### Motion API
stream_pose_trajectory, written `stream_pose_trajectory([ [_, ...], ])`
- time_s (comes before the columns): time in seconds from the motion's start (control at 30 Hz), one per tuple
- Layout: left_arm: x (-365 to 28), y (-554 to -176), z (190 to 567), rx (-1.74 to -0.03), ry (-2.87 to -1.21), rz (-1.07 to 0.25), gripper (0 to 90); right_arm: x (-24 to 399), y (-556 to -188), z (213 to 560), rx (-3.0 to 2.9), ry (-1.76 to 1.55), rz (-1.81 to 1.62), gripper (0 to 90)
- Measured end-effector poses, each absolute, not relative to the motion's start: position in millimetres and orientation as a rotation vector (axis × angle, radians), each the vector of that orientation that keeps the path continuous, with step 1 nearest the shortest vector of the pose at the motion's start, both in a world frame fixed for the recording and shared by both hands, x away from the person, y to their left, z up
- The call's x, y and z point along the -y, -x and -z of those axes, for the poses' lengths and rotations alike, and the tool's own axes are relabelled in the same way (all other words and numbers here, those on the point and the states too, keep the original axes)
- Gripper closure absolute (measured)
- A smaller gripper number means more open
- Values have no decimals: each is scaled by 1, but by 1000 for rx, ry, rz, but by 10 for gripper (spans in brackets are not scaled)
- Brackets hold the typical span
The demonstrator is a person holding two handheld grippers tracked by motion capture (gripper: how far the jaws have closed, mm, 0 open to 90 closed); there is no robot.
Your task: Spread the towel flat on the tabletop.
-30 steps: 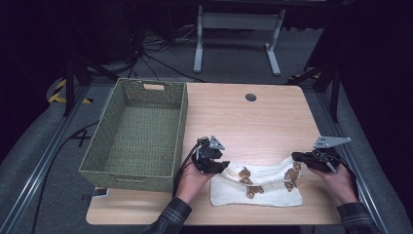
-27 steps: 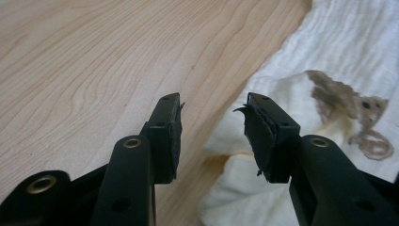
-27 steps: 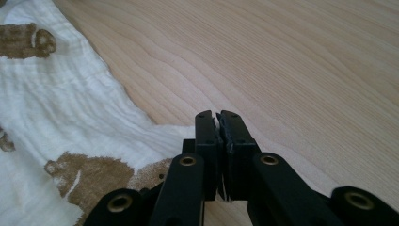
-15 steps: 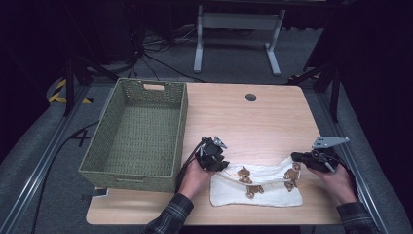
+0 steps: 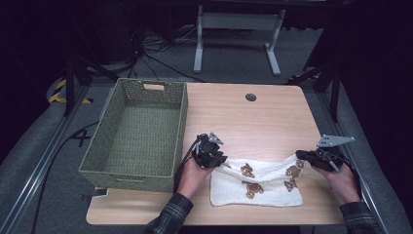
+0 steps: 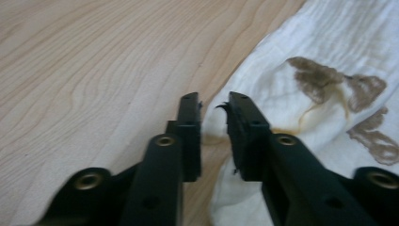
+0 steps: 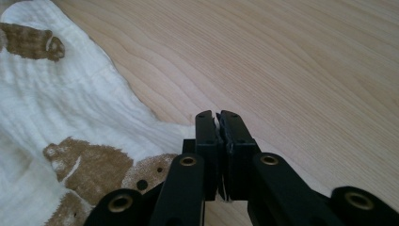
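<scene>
One white cloth [image 5: 258, 183] with brown animal prints lies at the lower middle of the frame, one green woven basket [image 5: 139, 131] at left, two grippers, left [image 5: 214, 157] and right [image 5: 304, 156], one wooden table [image 5: 253, 122].

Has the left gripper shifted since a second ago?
Yes. The left gripper has edged right, away from the basket, along the cloth's left corner; its jaws have just been opening, cloth edge between them.

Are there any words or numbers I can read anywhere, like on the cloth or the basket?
None: no words, labels or numbers can be read.
The white cloth carries brown animal pictures, no letters.
The green basket and the wooden table are plain.
The left gripper and right gripper are black, with no marking to read.
</scene>
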State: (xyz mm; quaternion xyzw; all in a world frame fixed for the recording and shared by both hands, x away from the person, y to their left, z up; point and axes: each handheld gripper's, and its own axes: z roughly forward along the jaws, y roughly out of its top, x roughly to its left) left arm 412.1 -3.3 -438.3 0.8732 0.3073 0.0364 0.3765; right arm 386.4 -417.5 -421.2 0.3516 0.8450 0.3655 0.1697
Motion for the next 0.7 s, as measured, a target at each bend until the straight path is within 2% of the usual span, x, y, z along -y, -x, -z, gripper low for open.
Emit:
stream_pose_trajectory([
  [0.13,8,-418,447,-804,-2247,-78,622,421,-387,422,-2391,-1010,-1033,869],
  [0.3,18,-425,454,-802,-2278,-63,606,421,-387,422,-2396,-1009,-1024,870],
  [0.33,19,-426,455,-793,-2287,-63,618,421,-387,422,-2396,-1005,-1021,869],
  [0.5,27,-426,456,-757,-2326,-64,835,420,-387,422,-2394,-1001,-1023,869],
  [0.7,23,-429,450,-776,-2290,-81,878,420,-386,421,-2384,-998,-1031,870],
])
